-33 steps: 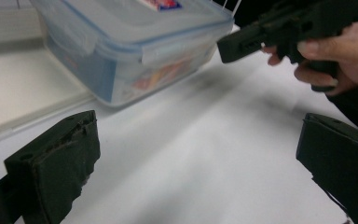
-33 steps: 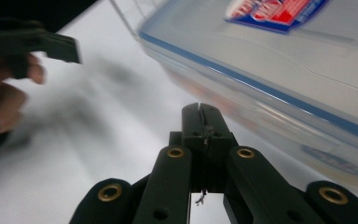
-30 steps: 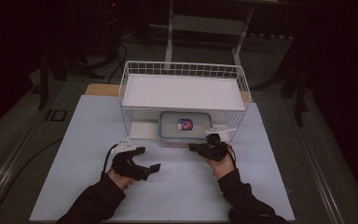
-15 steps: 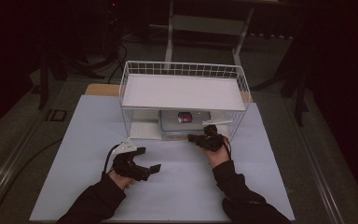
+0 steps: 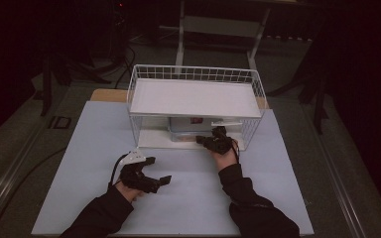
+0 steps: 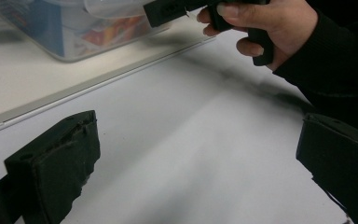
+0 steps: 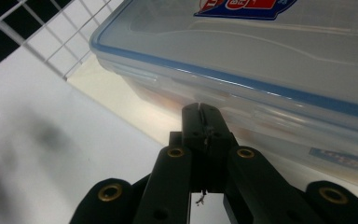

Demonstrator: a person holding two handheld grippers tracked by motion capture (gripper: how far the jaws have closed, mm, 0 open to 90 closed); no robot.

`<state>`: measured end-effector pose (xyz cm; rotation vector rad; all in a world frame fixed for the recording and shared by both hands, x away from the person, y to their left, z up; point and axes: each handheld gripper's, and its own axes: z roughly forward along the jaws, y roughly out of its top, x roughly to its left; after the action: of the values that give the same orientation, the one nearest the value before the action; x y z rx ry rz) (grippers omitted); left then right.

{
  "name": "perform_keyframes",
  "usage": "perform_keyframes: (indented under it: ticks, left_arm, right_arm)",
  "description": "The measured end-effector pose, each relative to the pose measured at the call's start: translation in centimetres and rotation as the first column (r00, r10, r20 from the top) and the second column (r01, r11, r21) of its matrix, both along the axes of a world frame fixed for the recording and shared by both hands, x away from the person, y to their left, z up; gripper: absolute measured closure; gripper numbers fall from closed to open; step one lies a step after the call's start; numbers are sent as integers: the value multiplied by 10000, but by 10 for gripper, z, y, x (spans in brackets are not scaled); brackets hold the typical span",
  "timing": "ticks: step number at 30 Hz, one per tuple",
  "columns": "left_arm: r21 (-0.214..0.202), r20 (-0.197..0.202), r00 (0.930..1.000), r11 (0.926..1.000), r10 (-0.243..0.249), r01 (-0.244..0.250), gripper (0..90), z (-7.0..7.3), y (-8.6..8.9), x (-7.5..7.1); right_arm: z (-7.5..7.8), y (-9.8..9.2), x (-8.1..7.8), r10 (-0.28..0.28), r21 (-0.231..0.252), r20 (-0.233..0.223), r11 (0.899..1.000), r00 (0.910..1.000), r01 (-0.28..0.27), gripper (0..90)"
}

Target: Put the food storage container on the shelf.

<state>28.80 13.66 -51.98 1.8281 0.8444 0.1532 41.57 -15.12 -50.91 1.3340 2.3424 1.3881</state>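
A clear plastic box (image 5: 186, 130) with a blue-rimmed lid and a red and blue label lies on the bottom board of a white wire rack (image 5: 193, 74), under its white shelf. My right gripper (image 5: 206, 141) is shut, and its tips sit at the rack's open front. In the right gripper view the shut right gripper (image 7: 200, 116) sits right against the front wall of the box (image 7: 242, 56), with nothing between the jaws. My left gripper (image 5: 146, 176) rests open over the white mat. Its jaws stand wide apart with nothing between them in the left gripper view (image 6: 196, 163).
The rack stands at the back middle of a white mat (image 5: 89, 148) on the table. Its wire mesh (image 7: 51, 42) closes the sides. The left gripper view takes in the other hand with the right gripper (image 6: 177, 9) and the box (image 6: 51, 28).
The box has slid back from the rack's front to well under the shelf, with my shut right gripper following it inward. The left gripper has stayed put.
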Motion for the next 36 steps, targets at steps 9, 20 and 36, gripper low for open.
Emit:
perform_keyframes:
  ticks: [9,20,36]
  left_arm:
    - [66,10,10000,10000,57,-58,0,1,2,-1]
    - [287,268,9996,9995,-116,108,0,5,-2,-7]
    - [185,544,9984,9998,-127,117,0,11,2,-16]
  right_arm:
    - [0,12,-1,386,11,255,9993,9989,-386,895]
    - [7,8,-24,928,213,995,9952,9907,-953,428]
    - [13,-23,-70,1480,172,1771,9880,9730,-1534,174]
